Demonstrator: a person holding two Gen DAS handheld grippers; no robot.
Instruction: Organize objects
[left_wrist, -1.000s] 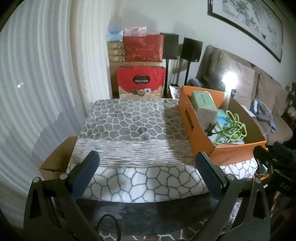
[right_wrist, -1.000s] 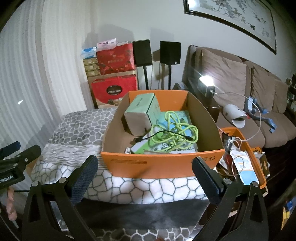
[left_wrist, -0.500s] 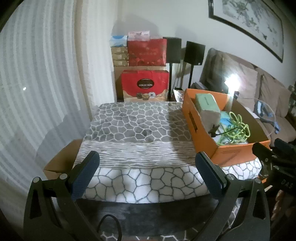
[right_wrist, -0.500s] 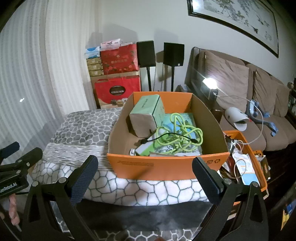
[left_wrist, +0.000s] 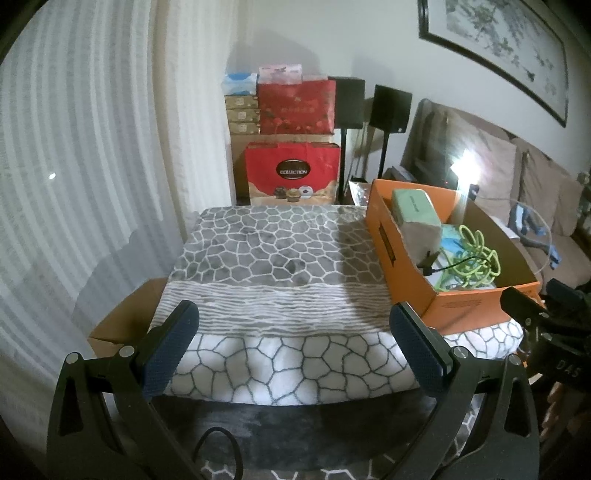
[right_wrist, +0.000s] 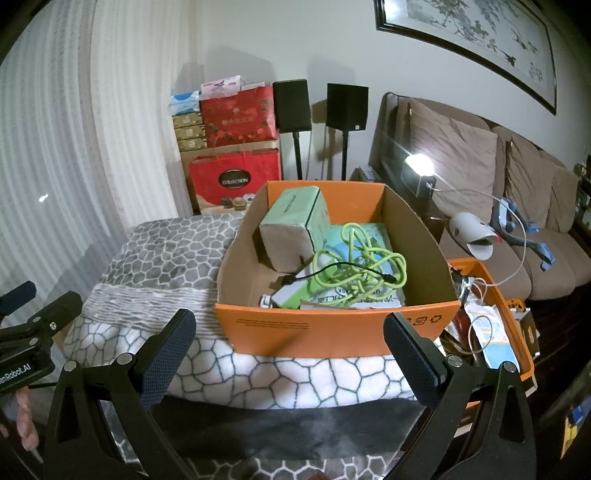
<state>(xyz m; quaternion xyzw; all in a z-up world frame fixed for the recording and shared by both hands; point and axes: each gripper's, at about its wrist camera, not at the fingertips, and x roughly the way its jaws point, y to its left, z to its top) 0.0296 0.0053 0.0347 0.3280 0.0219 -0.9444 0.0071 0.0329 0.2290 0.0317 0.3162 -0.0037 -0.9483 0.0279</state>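
Right wrist view puts the orange cardboard box (right_wrist: 338, 328) dead ahead of you, sitting at the right edge of the grey-and-white cobble-pattern blanket (right_wrist: 155, 273). Inside it, a tangled lime-green cable (right_wrist: 356, 266) lies on flat packets beside a pale green carton (right_wrist: 295, 229). Your right gripper (right_wrist: 290, 345) is spread wide, holding nothing. Same for your left gripper (left_wrist: 293, 341), hanging over the blanket's near edge.
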